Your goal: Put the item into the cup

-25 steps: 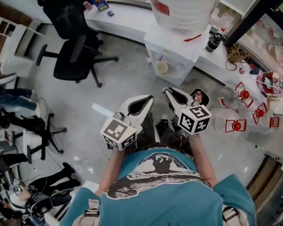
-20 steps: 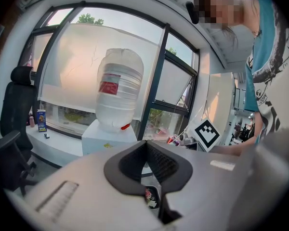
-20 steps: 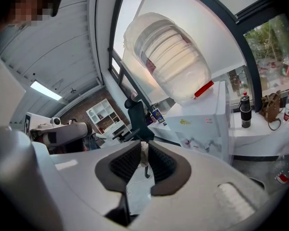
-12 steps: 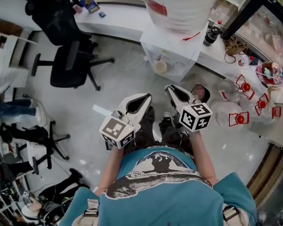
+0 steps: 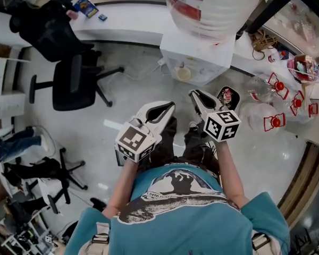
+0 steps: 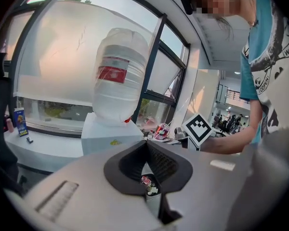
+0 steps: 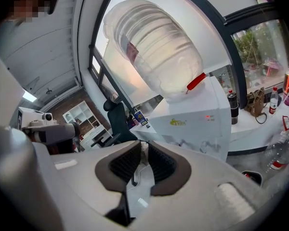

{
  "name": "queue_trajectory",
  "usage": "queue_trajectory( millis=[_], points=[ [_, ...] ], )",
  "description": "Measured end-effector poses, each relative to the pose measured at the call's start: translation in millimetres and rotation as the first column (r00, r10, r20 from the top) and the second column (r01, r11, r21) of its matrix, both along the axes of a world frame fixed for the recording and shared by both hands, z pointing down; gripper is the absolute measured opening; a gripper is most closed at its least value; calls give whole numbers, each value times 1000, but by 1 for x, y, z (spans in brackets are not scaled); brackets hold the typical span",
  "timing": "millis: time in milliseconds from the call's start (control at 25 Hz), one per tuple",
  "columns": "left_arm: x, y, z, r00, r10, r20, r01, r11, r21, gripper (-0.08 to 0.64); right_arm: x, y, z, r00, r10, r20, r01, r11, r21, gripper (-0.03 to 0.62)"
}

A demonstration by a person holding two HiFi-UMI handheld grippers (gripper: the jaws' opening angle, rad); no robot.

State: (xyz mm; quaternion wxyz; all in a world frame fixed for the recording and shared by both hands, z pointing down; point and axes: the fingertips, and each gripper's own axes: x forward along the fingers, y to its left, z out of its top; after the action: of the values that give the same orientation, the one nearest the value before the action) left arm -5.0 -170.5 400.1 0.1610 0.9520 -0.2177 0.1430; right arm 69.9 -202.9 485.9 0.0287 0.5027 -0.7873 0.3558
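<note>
I'm holding the right claw (image 5: 194,94) just beside the cup (image 5: 227,97), slightly parted and empty; the left claw (image 5: 169,107), farther off, is sitting closed.

Dispenser (image 5: 194,62) stands against the counter (image 5: 133,26); chair (image 5: 69,84) on the floor (image 5: 141,81) to its left, bin (image 5: 227,97) at its front right.
</note>
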Motion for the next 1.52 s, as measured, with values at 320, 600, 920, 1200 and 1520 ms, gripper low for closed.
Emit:
queue_trajectory(
  millis=[320, 600, 920, 1200, 1520],
  points=[
    [-14, -22, 23, 990, 143, 13, -143, 989, -32, 12, -11, -23, 32, 994, 101, -52, -103, 994, -36, 49],
    [-20, -40, 49, 971, 240, 23, -238, 969, -63, 12, -17, -33, 75, 983, 134, -123, -145, 986, -85, 49],
    [-19, -51, 77, 957, 290, -4, -289, 954, -83, 12, -15, -50, 129, 973, 149, -178, -174, 976, -133, 49],
    [-22, -63, 103, 963, 269, -18, -270, 958, -98, 12, -9, -69, 189, 961, 154, -231, -200, 960, -194, 49],
    [-32, -68, 130, 964, 266, -8, -265, 956, -127, 12, -6, -92, 244, 944, 111, -311, -183, 960, -213, 50]
  ],
)
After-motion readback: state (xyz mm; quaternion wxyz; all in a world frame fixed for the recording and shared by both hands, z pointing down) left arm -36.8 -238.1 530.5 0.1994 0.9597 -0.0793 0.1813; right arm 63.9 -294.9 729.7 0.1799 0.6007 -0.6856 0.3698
